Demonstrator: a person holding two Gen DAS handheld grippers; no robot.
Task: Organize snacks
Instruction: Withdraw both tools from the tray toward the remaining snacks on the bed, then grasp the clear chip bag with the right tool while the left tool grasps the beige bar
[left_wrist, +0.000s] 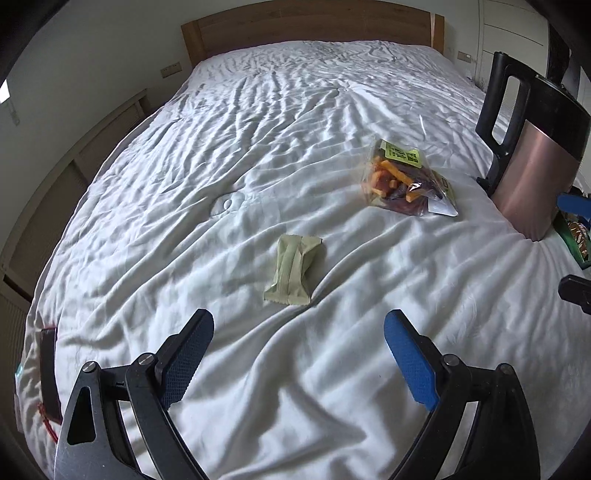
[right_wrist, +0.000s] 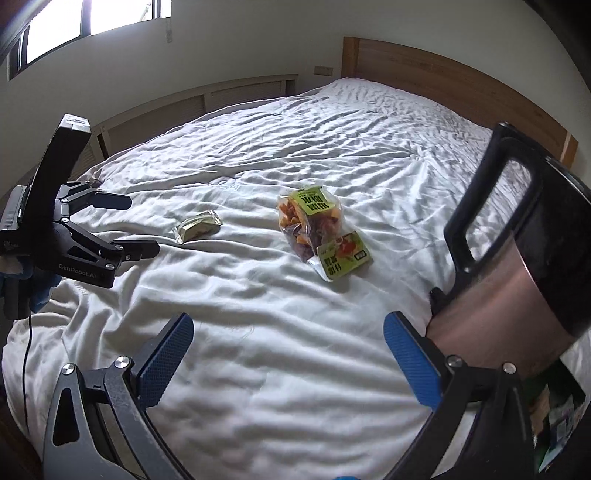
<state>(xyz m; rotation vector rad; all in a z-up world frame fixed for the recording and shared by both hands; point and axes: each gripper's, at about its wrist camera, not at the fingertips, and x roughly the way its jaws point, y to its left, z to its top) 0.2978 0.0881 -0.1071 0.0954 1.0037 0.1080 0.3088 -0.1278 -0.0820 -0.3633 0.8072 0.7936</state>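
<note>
While your left gripper (left_wrist: 299, 332) hangs wide and empty, lined up just short of the pale green snack packet (left_wrist: 294, 270), the clear bag of veggie chips (left_wrist: 404, 181) lies farther right; your right gripper (right_wrist: 288, 332), equally wide, waits beside the kettle (right_wrist: 517, 266).

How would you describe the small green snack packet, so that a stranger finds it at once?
On the white bed cover, look left of the clear bag of mixed crisps. The pale green sealed packet lies flat, alone, just ahead of the left tongs. It is small, opaque and plain.
</note>
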